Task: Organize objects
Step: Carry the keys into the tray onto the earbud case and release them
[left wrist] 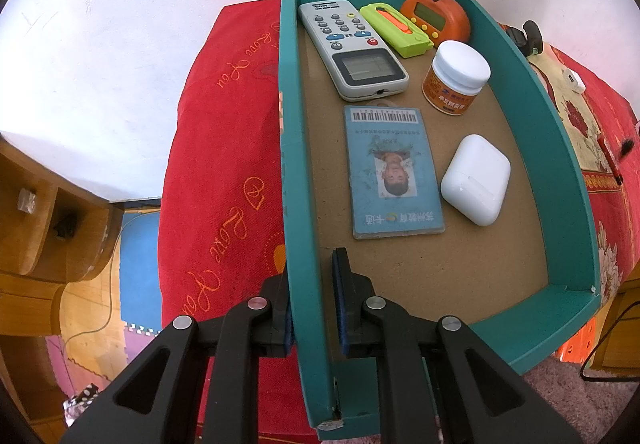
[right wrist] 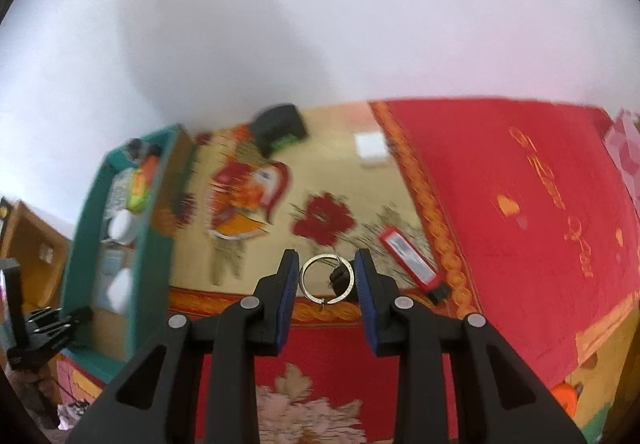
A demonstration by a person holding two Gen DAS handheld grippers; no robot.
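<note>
The left gripper (left wrist: 314, 298) was clenched on the left wall of the teal box (left wrist: 290, 180), one pad outside the wall and one inside, near the box's front corner. The box was set on a red patterned cloth (left wrist: 224, 148) over a raised surface whose left edge dropped away to a floor of coloured mats.

Inside the box, along the far wall, a grey remote control (left wrist: 352, 48), a green and orange utility knife (left wrist: 396, 30) and an orange timer topped by a small figure (left wrist: 436, 10) were laid side by side. A white-lidded jar (left wrist: 456, 78) was stood near the right wall, with a white earbud case (left wrist: 476, 180) nearer the front and a blue ID card (left wrist: 394, 172) flat in the middle. The near third of the box floor, just beyond the inner pad, was left bare.

In the blurred right wrist view, a metal key ring (right wrist: 328, 278) with a small dark piece on it was seen between the pads of the right gripper (right wrist: 327, 276), its right side at the right pad. The jaws were narrowed around it, but a firm grip could not be told through the blur. A red flat stick-shaped item (right wrist: 408, 260) was lying just to its right, and a white block (right wrist: 370, 148) and a dark box (right wrist: 280, 128) were lying farther back on the cloth. The teal box was well apart, to the left.
</note>
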